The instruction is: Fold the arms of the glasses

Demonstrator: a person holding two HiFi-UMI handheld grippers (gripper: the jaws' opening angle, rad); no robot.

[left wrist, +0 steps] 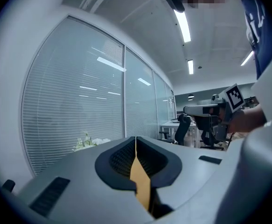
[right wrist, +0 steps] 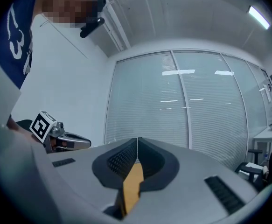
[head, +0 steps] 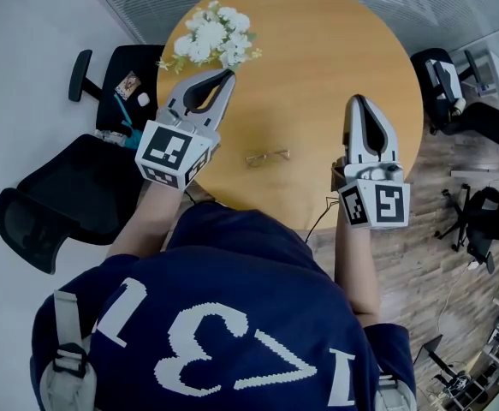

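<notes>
A pair of thin wire-rimmed glasses (head: 268,156) lies on the round wooden table (head: 317,58), near its front edge, between the two grippers. My left gripper (head: 226,76) is raised above the table's left side, shut and holding nothing, its tips close to the flowers. My right gripper (head: 358,101) is up over the table's right side, also shut and empty. In the left gripper view the closed jaws (left wrist: 136,139) point level at the window blinds, with the right gripper (left wrist: 212,110) off to the side. The right gripper view shows its shut jaws (right wrist: 137,140) and the left gripper (right wrist: 63,140).
A bunch of white flowers (head: 213,34) stands at the table's far left edge. Black office chairs (head: 61,191) sit on the left, and more chairs (head: 454,92) on the right on the wooden floor. Glass walls with blinds (right wrist: 182,111) lie ahead.
</notes>
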